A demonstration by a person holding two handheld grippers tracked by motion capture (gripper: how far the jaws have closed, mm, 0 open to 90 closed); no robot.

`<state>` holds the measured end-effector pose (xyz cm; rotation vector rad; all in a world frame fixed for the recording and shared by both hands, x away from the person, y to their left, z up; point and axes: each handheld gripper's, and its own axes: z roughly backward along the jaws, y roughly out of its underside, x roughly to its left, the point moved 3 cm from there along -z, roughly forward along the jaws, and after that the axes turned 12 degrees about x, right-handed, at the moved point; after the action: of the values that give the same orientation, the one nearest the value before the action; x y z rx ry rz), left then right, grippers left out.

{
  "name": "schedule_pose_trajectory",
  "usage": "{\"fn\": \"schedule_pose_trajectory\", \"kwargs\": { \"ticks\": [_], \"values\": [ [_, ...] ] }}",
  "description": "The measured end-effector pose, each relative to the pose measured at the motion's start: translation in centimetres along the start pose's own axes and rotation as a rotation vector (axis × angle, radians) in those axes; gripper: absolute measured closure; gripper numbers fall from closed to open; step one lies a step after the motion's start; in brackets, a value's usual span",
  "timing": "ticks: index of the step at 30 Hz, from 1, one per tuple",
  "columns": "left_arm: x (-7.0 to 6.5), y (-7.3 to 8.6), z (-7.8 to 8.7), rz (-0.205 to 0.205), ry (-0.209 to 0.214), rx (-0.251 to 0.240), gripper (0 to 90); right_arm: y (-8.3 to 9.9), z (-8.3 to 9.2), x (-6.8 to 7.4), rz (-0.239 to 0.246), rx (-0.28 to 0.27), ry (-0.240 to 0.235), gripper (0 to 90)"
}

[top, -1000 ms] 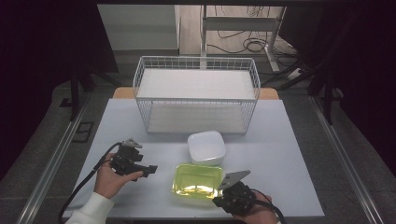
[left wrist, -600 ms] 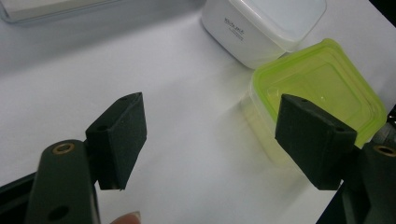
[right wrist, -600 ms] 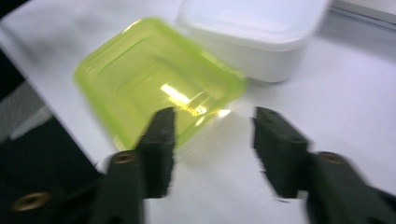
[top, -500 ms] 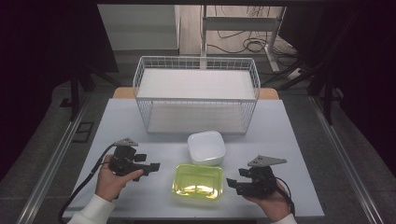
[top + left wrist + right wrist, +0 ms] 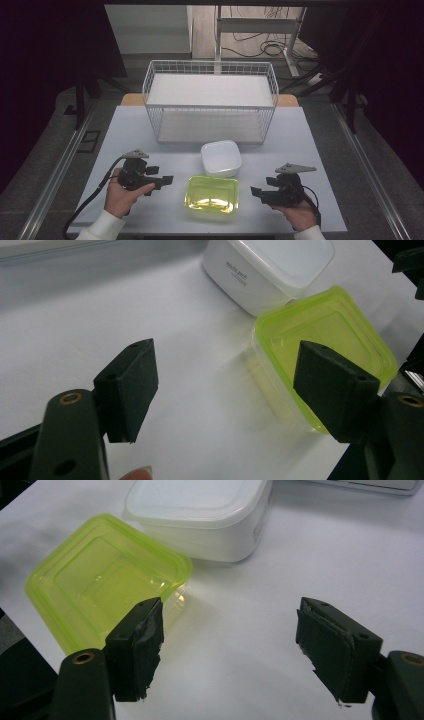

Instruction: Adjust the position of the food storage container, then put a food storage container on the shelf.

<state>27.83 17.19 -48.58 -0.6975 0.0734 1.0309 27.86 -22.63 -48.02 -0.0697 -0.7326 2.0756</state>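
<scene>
My 2 grippers, left [image 5: 167, 178] and right [image 5: 255, 191], gape empty, the right's jaws just opened; a careless approach could shove the green container [image 5: 212, 194] into the white one [image 5: 221, 157]

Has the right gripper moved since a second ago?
Yes. The right gripper slid rightward off the lime-green lidded plastic container, which stayed put; its jaws have just been opening, with nothing between them.
</scene>
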Motion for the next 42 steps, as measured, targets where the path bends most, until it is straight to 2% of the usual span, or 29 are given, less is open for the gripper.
{"fn": "schedule_pose_trajectory", "kwargs": {
  "ticks": [12, 20, 23, 26, 29, 30, 34, 37, 38, 42],
  "values": [
    [0.0, 0.0, 0.0, -0.004, -0.014, -0.009, 25.9, 0.1, 0.0, -0.6, 0.0, 0.005, 0.005, 29.6],
    [-0.4, 0.3, 0.1, -0.009, -0.006, -0.013, 26.3, 0.0, 0.1, -0.8, -0.01, -0.003, -0.009, 30.3],
    [-0.8, 0.6, 0.0, -0.012, 0.007, -0.005, 26.2, 0.1, 0.0, -0.8, -0.012, -0.002, -0.012, 30.3],
    [-1.4, 1.0, -0.2, -0.007, 0.052, 0.004, 25.9, 0.0, -0.1, -0.5, -0.015, -0.001, -0.046, 30.7],
    [-1.8, 1.2, -0.4, -0.001, 0.069, 0.009, 25.8, 0.0, -0.1, -0.3, -0.019, 0.002, -0.062, 30.7],
    [-2.1, 1.4, -0.6, 0.008, 0.095, 0.019, 25.6, 0.0, -0.2, -0.1, -0.034, 0.004, -0.09, 30.2],
    [-2.3, 1.5, -1.0, 0.015, 0.111, 0.031, 25.6, 0.0, -0.5, -0.1, -0.06, 0.007, -0.119, 29.3],
    [-2.4, 1.6, -1.4, 0.023, 0.123, 0.037, 25.5, 0.0, -0.8, 0.1, -0.062, 0.016, -0.122, 29.0],
    [-2.5, 1.6, -1.6, 0.031, 0.144, 0.041, 25.5, 0.0, -0.9, 0.2, -0.061, 0.019, -0.124, 29.0],
    [-2.8, 1.7, -2.2, 0.049, 0.175, 0.051, 25.5, 0.1, -1.1, 0.5, -0.058, 0.027, -0.128, 28.9]
  ]
}}
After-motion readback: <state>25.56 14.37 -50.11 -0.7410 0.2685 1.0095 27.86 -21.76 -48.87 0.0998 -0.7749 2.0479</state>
